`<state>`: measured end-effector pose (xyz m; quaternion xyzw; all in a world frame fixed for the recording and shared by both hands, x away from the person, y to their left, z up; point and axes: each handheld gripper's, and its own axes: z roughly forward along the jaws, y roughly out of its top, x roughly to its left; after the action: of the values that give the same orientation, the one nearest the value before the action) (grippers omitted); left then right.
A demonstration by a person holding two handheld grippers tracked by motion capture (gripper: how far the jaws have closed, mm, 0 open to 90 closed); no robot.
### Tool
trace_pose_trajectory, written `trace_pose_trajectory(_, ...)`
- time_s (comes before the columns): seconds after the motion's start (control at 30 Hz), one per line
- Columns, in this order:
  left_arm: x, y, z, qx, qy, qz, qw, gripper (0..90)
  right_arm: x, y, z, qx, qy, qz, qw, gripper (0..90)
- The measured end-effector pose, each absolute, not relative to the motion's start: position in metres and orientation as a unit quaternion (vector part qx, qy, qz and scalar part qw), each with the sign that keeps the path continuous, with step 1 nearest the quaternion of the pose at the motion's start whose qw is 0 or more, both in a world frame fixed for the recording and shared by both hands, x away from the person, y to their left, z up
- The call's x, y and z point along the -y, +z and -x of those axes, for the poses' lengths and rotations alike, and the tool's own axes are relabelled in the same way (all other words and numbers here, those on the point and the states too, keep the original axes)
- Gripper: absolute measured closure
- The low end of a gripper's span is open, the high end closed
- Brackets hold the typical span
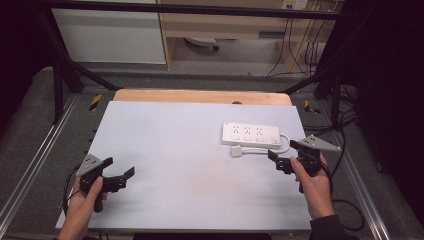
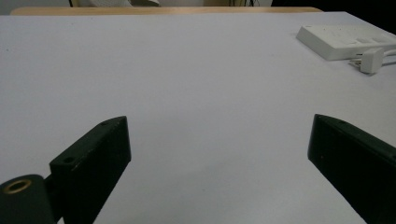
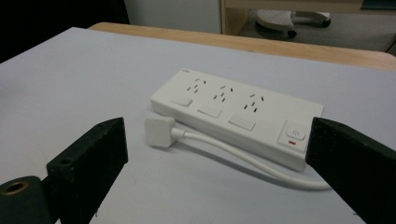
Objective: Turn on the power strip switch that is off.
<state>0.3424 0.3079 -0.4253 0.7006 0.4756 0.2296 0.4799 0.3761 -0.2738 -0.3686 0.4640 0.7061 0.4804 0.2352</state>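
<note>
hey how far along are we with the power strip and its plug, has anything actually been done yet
Nothing looks done yet. The power strip lies flat on the table with its sockets bare, and its plug rests loose beside it on its cable. In hand: nothing; the right gripper is open near the plug, and the left gripper is open over bare table. Any grasping, and probably plugging in, is still ahead.

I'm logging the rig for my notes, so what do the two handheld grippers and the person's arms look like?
Both the left gripper and right gripper are black, each with two flat block-shaped jaws and a grey three-cornered plate on top. A black cable trails from each. The right forearm ends in a dark sleeve; no sleeve shows on the left.
</note>
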Motion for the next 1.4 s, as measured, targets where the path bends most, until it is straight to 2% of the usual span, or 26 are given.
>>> trace_pose_trajectory(0.5, -0.308, -0.426, -0.342, -0.482, 0.224, -0.7, 0.478, 5.9, 0.27, -0.346, -0.39, -0.701, 0.494, -0.448, 0.253, 6.8)
trace_pose_trajectory(0.8, -0.309, -0.426, -0.341, -0.482, 0.224, -0.701, 0.475, 5.9, 0.27, -0.333, -0.402, -0.698, 0.498, -0.446, 0.257, 2.9)
trace_pose_trajectory(1.4, -0.309, -0.426, -0.341, -0.481, 0.219, -0.703, 0.476, 5.9, 0.268, -0.329, -0.423, -0.688, 0.504, -0.446, 0.271, 5.6)
